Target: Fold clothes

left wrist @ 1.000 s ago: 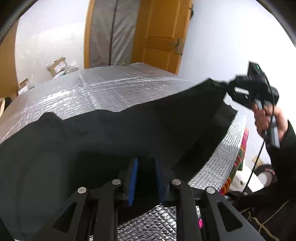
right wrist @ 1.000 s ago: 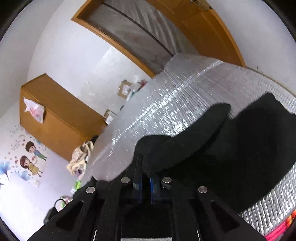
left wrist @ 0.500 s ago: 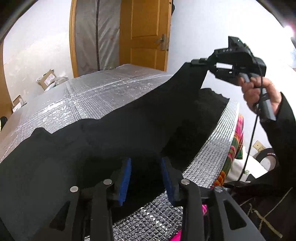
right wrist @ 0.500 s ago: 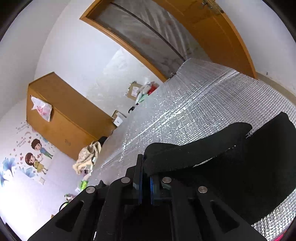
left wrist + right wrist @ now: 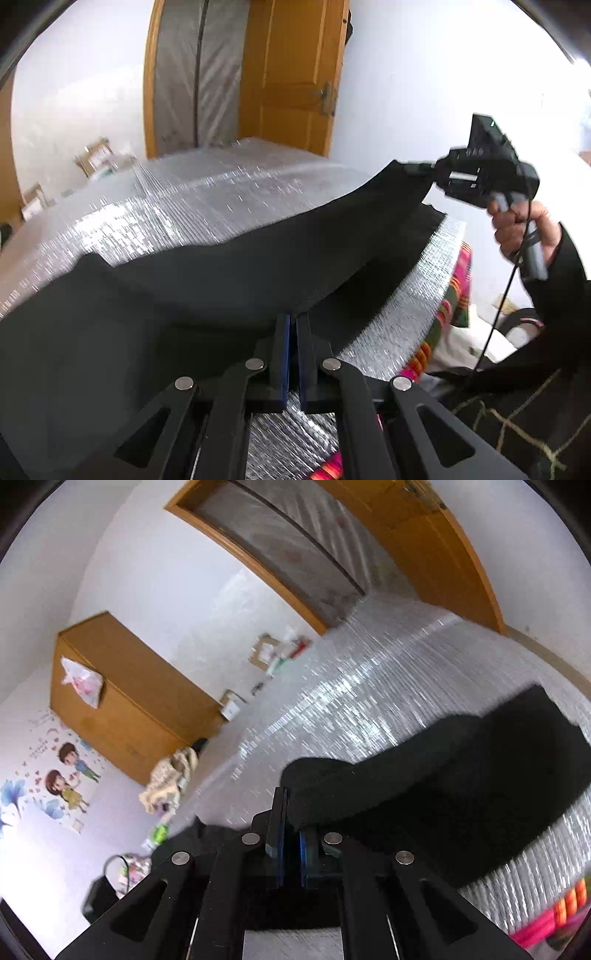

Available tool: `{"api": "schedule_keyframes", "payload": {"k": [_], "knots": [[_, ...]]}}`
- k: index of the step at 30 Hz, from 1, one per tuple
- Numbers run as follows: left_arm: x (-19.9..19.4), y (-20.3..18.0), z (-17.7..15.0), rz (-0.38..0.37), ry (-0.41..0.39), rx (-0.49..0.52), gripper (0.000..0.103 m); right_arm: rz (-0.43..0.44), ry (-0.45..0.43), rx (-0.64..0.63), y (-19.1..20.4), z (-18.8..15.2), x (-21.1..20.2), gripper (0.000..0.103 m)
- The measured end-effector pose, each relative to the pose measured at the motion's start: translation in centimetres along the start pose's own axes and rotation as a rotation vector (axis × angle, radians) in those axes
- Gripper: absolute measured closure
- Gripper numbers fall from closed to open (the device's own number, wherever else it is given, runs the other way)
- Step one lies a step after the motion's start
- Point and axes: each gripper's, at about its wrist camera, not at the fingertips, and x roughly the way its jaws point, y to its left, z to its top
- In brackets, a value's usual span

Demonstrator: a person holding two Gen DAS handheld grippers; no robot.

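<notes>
Fold step, edge lifted: black cloth garment (image 5: 229, 280) on silver quilted foil table (image 5: 207, 195) is pinched at near edge by left gripper (image 5: 291, 325), at right corner by right gripper (image 5: 291, 819). Next: raised edge carried twd far side w/ both grips kept.

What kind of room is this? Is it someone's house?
Probably a room in a home, maybe a bedroom. There is a wooden door, a wooden cabinet and cartoon stickers on the wall. The black garment lies on a wide surface under silver foil sheeting.
</notes>
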Motion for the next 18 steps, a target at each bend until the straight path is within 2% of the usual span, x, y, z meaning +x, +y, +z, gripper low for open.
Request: {"api": "schedule_keyframes", "payload": {"k": [4,10,15,18], "knots": [[1.2,-0.1,-1.2,-0.036,0.05,-0.008,0.1,-0.076,0.068,0.085,-3.5,-2.2,0.9,0.097],[1.5,0.8,-1.1,-0.105,0.069,-0.036,0.097,-0.116,0.075,0.106,-5.2,-3.1,1.0,0.097],[-0.2,0.9,-0.9,-0.162,0.039,-0.046,0.097,-0.154,0.101,0.066,-5.2,-3.1,0.8,0.088],[-1.9,1.8,-1.0,-0.168,-0.015,-0.07,0.097,-0.21,0.061,0.034,-5.0,-2.6,-0.6,0.079]]}}
